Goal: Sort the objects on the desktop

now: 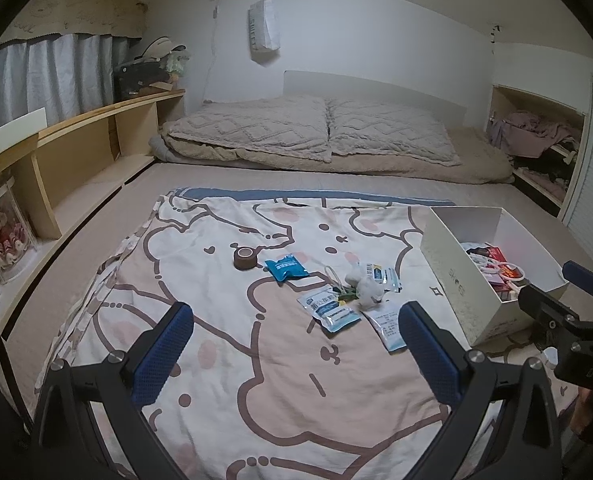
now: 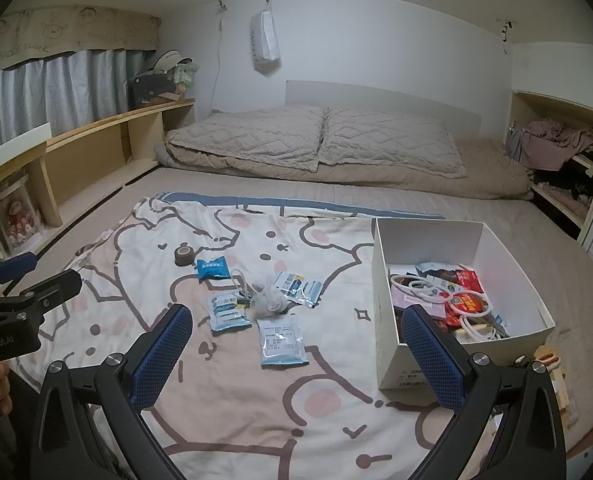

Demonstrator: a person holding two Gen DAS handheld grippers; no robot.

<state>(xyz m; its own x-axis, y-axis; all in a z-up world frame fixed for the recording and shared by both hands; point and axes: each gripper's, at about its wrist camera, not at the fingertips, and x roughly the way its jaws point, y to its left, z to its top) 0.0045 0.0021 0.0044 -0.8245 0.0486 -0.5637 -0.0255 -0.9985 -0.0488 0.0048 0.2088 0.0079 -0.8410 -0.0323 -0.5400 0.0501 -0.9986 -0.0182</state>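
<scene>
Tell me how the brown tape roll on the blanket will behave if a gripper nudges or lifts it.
The brown tape roll lies flat on its side face, so a nudge probably slides it rather than rolls it. The soft blanket may drag on it. It looks small and rigid, likely light, and should hold its shape between pads.

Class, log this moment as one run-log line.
left hand-held gripper: open, empty | right hand-held gripper: open, empty | brown tape roll, pale blue sachets: loose on cartoon-print blanket | white cardboard box: partly filled

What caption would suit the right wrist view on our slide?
Open right hand-held gripper above cartoon sheet; packets, tape roll lie loose, white box part-filled.
</scene>
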